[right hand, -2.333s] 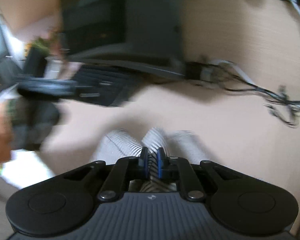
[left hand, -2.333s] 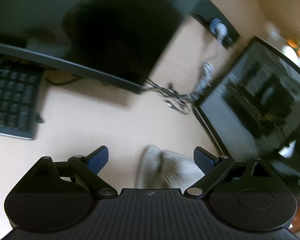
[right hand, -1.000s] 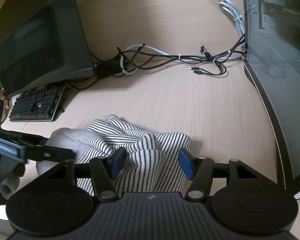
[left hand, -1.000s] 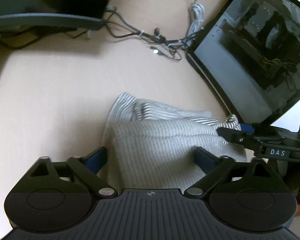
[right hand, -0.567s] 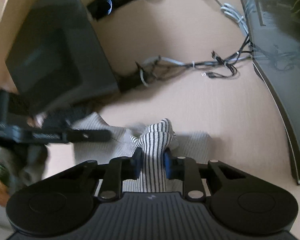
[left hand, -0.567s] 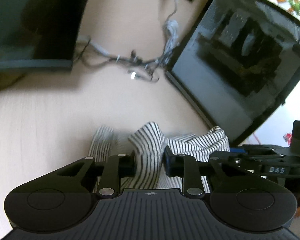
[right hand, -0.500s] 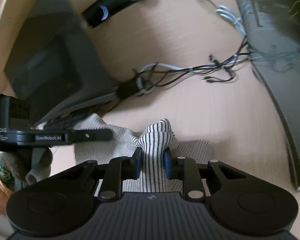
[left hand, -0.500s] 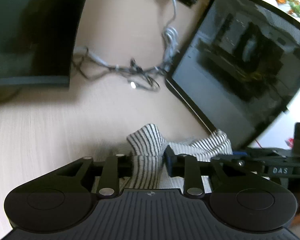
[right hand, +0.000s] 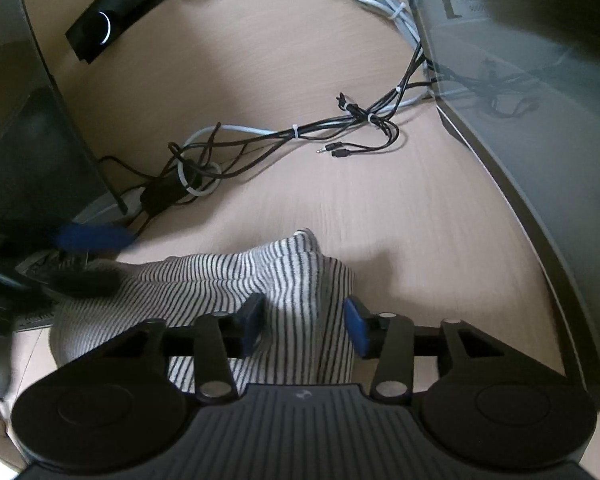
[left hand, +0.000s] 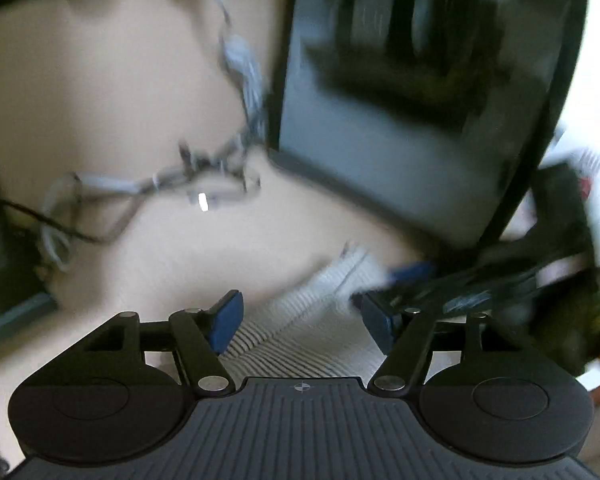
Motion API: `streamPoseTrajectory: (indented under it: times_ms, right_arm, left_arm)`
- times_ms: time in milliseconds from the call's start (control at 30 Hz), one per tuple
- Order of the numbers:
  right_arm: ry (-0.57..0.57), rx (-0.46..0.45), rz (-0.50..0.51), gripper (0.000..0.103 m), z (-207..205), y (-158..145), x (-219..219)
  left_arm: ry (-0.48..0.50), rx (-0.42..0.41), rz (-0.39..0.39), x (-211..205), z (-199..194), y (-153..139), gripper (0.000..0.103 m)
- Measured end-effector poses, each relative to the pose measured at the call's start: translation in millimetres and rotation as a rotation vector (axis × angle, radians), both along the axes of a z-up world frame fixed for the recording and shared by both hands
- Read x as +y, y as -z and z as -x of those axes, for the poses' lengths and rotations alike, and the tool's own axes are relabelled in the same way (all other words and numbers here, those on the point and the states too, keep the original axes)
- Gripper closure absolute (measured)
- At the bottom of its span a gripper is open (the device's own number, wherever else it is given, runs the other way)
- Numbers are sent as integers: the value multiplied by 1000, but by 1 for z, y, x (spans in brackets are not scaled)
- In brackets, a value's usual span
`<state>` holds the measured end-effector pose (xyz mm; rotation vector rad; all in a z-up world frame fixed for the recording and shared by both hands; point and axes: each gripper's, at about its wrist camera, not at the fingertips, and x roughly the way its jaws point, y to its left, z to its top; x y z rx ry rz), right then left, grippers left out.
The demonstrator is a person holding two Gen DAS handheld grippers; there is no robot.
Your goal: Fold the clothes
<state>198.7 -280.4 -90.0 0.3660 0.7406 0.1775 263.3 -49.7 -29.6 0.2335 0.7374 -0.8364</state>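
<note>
Looking along the right tongs (right hand: 305,326), we see their blue pads standing apart and opening, with a raised fold of the striped garment (right hand: 236,280) between them; the pads no longer press on the cloth, and a gap shows at the right pad. The garment, white with thin dark stripes, lies bunched on the pale wooden worktop (right hand: 400,216), just ahead of and partly under the tongs, with a small peak of fabric rising at its far edge. At the left edge of this view the left tongs come in as a blurred dark shape with one blue pad, hanging over the garment's left side. From the left wrist view, which is heavily blurred, we find the left tongs (left hand: 302,320) also opening, their pads set wide with the striped cloth lying below and between them, and we see neither pad touching it. Beyond the garment a tangle of black and grey cables (right hand: 300,132) runs across the worktop, a dark power strip (right hand: 128,8) lies at the far side, and a large dark monitor (right hand: 540,120) stands to the right, well apart from the cloth. A second dark screen (right hand: 28,140) stands on the left.
</note>
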Motion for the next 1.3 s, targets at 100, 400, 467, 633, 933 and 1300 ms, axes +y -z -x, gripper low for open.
streamPoseTrajectory:
  times_ms: [100, 400, 467, 633, 933, 1300]
  right_arm:
    - [18, 4, 35, 46, 17, -14, 1]
    - [39, 281, -370, 19, 63, 5, -5]
    - [97, 357, -529, 19, 56, 26, -7]
    - [186, 398, -635, 37, 41, 48, -8]
    - [186, 123, -83, 43, -4, 3, 6]
    - [139, 76, -85, 31, -28, 5, -10]
  left_arm:
    - [-1, 67, -50, -17, -21, 24, 32]
    - [-58, 138, -65, -28, -50, 34, 13]
    - [-73, 138, -71, -26, -49, 34, 9]
    - [-133, 168, -55, -14, -49, 37, 6]
    - [-219, 413, 51, 48, -28, 46, 9]
    - [-356, 304, 144, 64, -51, 19, 6]
